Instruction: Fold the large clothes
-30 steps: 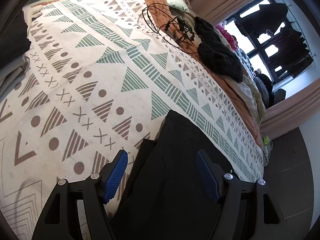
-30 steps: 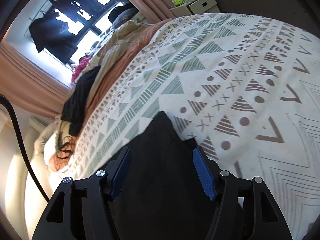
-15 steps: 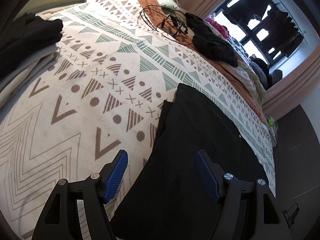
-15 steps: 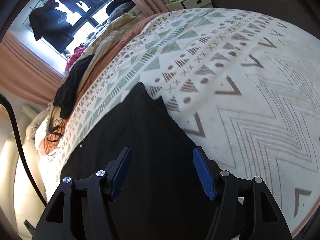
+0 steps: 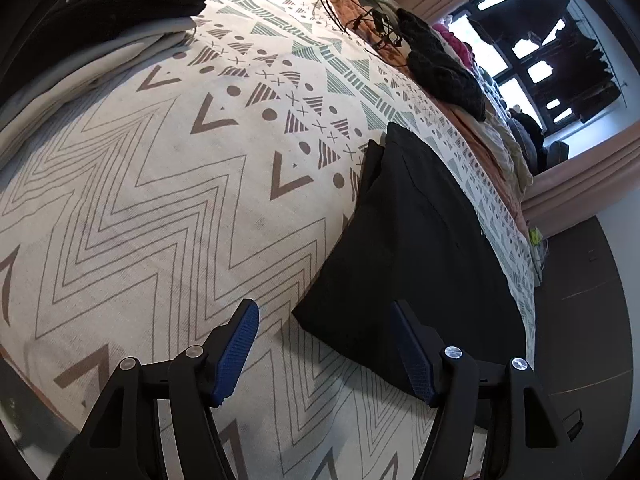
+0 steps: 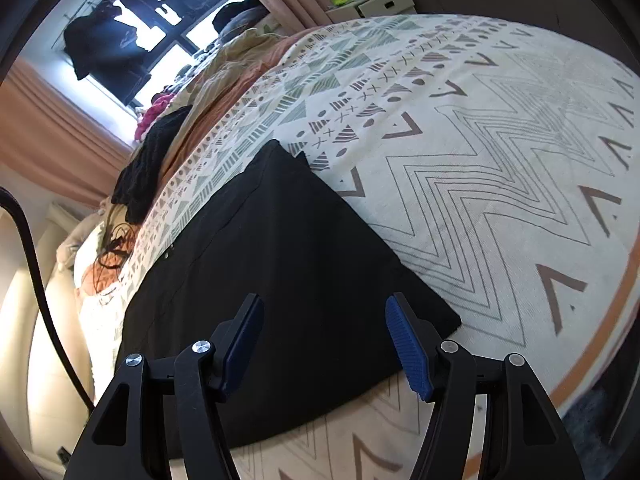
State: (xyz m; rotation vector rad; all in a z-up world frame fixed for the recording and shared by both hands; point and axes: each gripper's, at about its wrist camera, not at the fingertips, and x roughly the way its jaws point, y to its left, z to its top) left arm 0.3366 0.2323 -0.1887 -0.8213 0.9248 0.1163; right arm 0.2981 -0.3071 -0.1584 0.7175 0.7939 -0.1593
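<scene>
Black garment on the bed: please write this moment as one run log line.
black garment: flat on patterned bedspread | left gripper: closing, nothing between pads | right gripper: open above garment

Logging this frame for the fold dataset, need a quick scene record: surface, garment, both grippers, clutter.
surface: patterned bedspread
garment: black garment lying flat on the bedspread, near the bed edge
left gripper: jaws closing, nothing between the pads, garment corner just ahead
right gripper: open over the garment, not gripping
clutter: folded stack, tangled cable, dark knit
</scene>
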